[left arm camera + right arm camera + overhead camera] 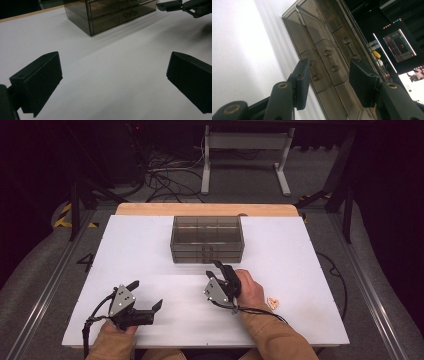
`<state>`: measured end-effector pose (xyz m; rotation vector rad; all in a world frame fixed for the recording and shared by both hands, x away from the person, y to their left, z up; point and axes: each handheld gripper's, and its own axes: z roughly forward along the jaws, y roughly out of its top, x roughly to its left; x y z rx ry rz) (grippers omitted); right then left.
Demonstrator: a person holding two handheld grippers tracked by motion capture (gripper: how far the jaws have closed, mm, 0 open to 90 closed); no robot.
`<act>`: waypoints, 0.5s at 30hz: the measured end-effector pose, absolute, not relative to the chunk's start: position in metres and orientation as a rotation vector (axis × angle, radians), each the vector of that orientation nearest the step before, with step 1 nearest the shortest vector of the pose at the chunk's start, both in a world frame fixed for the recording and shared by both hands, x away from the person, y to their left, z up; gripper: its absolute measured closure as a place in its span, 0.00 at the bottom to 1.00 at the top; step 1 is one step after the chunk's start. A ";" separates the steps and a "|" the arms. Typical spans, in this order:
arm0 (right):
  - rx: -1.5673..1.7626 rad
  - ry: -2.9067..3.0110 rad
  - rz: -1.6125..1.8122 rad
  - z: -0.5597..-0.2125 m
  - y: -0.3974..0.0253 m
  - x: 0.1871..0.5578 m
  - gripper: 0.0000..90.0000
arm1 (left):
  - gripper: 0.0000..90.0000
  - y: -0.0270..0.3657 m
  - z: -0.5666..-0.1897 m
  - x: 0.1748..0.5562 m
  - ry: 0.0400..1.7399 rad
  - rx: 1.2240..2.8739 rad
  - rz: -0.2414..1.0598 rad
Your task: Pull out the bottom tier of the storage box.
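Note:
A smoky see-through drawer box (207, 240) stands at the middle of the white table (150, 245), with three stacked drawers facing me. My right gripper (215, 270) is open and points at its front, a short way off. In the right gripper view, which is rolled sideways, the jaws (330, 63) frame the middle drawer handle (331, 61) of the box (322, 32). My left gripper (146, 295) rests low at the near left with its jaws wide open and nothing between them. The left gripper view (115, 62) looks over bare table towards the box (110, 15) and the right gripper (185, 5).
A small beige object (272, 303) lies on the table right of my right hand. A wooden strip (205, 209) runs along the table's far edge. Beyond it the floor holds cables and a grey table frame (245, 150).

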<state>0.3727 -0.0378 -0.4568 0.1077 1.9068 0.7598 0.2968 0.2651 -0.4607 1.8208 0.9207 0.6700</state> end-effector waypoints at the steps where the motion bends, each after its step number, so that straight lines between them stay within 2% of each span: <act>1: 0.110 1.903 0.759 -0.458 -0.037 0.373 0.58 | 0.01 0.265 -0.461 0.297 0.920 1.821 0.670; 15: 0.084 1.894 0.658 -0.469 -0.032 0.380 0.56 | 0.01 0.265 -0.461 0.297 0.922 1.821 0.667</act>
